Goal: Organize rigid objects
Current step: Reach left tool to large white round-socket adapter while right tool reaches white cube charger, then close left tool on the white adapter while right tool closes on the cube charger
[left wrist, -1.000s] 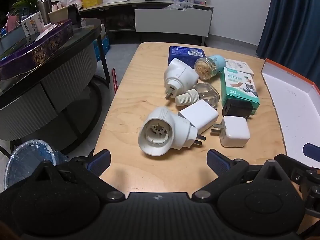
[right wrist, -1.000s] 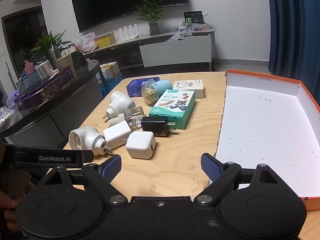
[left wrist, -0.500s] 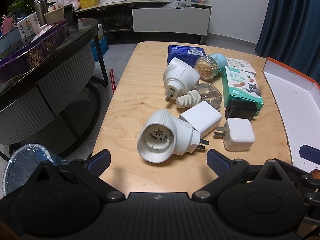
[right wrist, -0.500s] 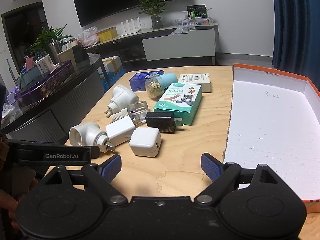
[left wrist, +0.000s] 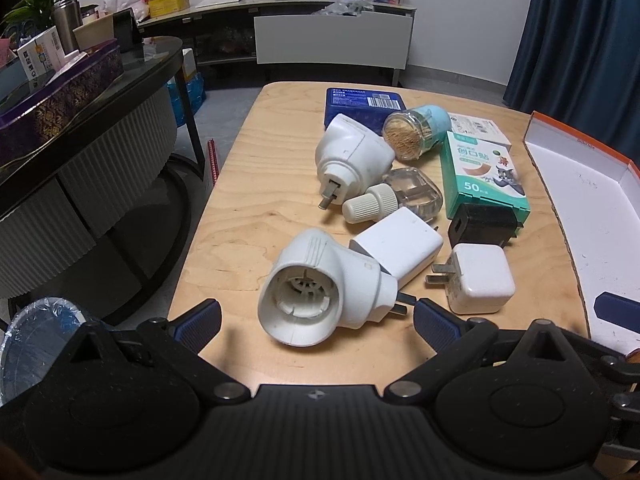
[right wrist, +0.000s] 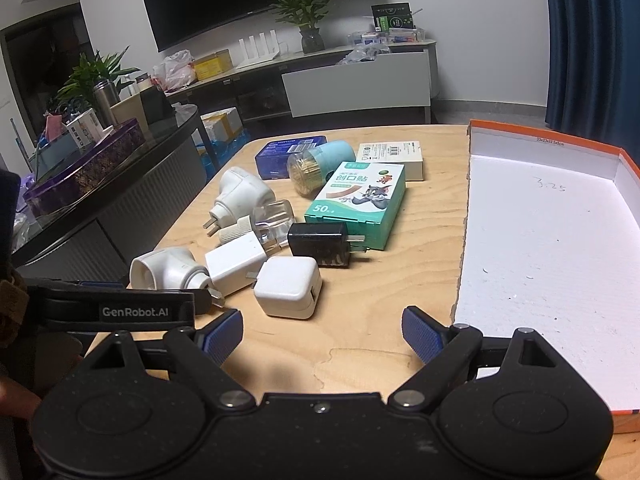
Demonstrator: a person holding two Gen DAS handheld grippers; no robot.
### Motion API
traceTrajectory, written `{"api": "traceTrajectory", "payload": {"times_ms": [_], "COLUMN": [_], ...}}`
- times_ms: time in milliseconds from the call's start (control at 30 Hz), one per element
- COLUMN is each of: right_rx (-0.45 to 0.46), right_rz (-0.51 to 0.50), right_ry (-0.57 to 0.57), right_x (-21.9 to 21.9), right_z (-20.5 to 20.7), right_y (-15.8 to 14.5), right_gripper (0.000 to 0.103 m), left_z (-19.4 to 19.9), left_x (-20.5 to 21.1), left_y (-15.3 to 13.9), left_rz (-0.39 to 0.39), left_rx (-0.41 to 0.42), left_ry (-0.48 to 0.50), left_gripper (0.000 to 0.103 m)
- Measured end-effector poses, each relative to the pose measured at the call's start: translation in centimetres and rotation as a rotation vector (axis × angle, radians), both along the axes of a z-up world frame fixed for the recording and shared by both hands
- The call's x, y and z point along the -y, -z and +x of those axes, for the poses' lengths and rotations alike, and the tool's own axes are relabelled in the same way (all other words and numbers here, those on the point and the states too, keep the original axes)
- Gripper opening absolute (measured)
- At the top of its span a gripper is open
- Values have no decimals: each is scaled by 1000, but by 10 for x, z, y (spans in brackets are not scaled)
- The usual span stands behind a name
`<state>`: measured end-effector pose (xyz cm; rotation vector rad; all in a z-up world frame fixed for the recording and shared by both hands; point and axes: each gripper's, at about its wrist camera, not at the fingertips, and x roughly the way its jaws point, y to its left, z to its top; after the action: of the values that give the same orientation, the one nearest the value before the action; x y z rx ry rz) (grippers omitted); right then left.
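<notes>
Left wrist view cut off the orange-rimmed white cardboard box, showing only a dark blue corner inside. Both left tongs and right tongs gaped apart, holding nothing above the wooden desk.

Two low wrist views, near edge of wooden table, facing forward — shared: plug clutter, left view closer.
</notes>
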<state>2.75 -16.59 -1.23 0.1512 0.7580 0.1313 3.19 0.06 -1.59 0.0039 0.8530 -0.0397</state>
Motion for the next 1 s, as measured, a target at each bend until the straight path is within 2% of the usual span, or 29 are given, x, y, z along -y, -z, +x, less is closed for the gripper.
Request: {"api": "traceTrajectory", "payload": {"times_ms": [367, 567, 700, 800, 1000], "right_rx": [-16, -20, -31, -37, -68], "right_rz": [10, 7, 10, 11, 18], "right_ry": [-3, -10, -6, -8, -25], "right_x": [-2, -6, -6, -8, -16], "right_z": [9, 15, 21, 26, 39], "right_y": [4, 8, 11, 13, 19], "right_gripper": [102, 102, 102, 102, 102], "left_z": [5, 9, 10, 10, 6], "left_x": [0, -3, -5, -4, -9], "left_y": [7, 10, 14, 13, 11], "left_rz": [-13, -17, -41, -25, -35], "left_rx": [-32, -10, -1, 32, 32], "left_ry": [9, 20, 45, 64, 68], "left_gripper": [103, 103, 87, 72, 72]}}
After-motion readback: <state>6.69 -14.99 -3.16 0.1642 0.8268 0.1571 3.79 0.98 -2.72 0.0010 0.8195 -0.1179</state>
